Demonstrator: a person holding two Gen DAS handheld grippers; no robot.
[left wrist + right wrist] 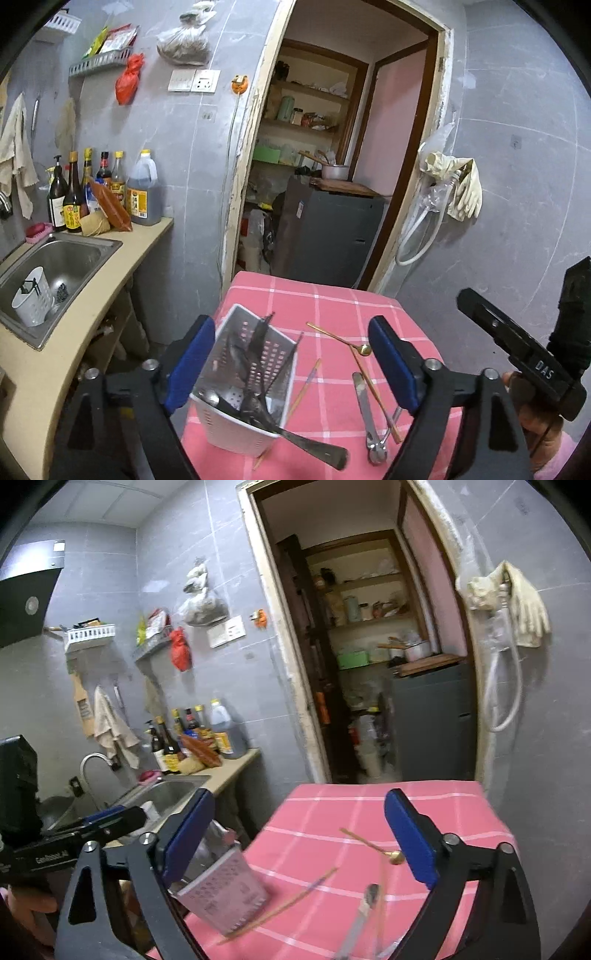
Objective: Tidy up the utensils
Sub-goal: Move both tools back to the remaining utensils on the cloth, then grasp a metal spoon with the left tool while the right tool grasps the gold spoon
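- White plastic caddy (243,387) w/ perforated walls + a metal-look divider stands on the table (369,306), near its left edge, toward the near-left corner. In the right wrist view the caddy (225,897) is blurred, so detail there is unclear.
- Caddy holds a bundle of dark utensils; exact count can't be told. One big metal spoon (314,445) leans out over the near rim, handle end pointing toward the near edge, slightly right.
- Table wears a pink cloth w/ a white check.
- Loose on the cloth, right of the caddy: 1 gold spoon (341,339), 1 pr metal tongs (371,424), and thin chopsticks, at least 2.
- Gold spoon: slim handle, small round bowl. Long axis runs from far-left to near-right, bowl at the right end. Also seen in the right wrist view (373,845).
- Tongs: long axis runs near-to-far, hinge end toward the near edge, lying right of centre.
- One chopstick (306,384) lies just beside the caddy's right wall, slanting near-left to far-right. Another (376,391) crosses the tongs.
- Left gripper (291,365) hangs above the near part of the table, blue pads spread wide, nothing between them but air; caddy and gold spoon lie below the gap.
- Right gripper (299,842) likewise spread wide, holding nothing, over the table's near side.
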